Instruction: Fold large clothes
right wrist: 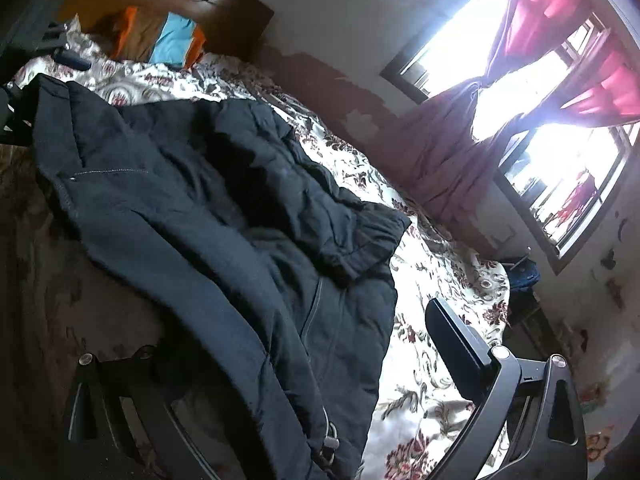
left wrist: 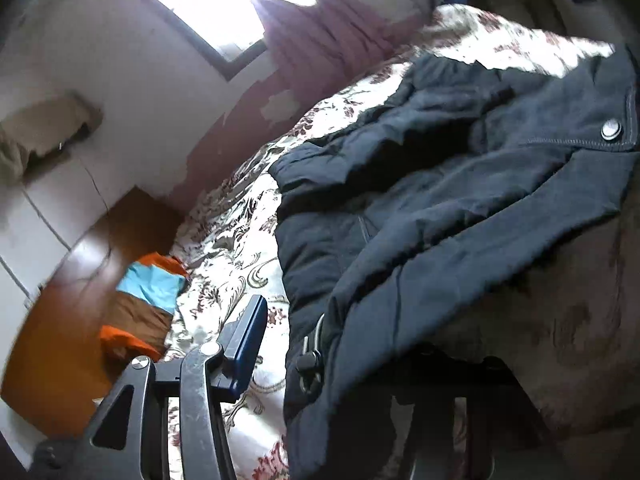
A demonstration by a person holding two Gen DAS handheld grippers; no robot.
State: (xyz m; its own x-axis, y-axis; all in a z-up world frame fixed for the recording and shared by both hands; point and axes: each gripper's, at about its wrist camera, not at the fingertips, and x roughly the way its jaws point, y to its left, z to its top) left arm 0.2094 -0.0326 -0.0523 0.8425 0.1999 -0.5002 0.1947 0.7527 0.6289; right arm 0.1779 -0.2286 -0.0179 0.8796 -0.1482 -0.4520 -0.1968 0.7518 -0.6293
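Folding: dark jacket (left wrist: 460, 184) sprawls rumpled on the floral bed (left wrist: 232, 240); hem end toward both cams
Left gripper (left wrist: 340, 360): jaws spread; jacket edge drapes betw. them, right finger hidden under cloth
Right gripper (right wrist: 280, 360): jaws spread; hem lies over left finger; grip not shown
Axis: jacket runs away from jaws; both arms abt equally near
Hidden: far sleeve, collar; blur

Blown-out window (right wrist: 516, 92) backlights a dim, seemingly motion-blurred scene with bent fisheye edges
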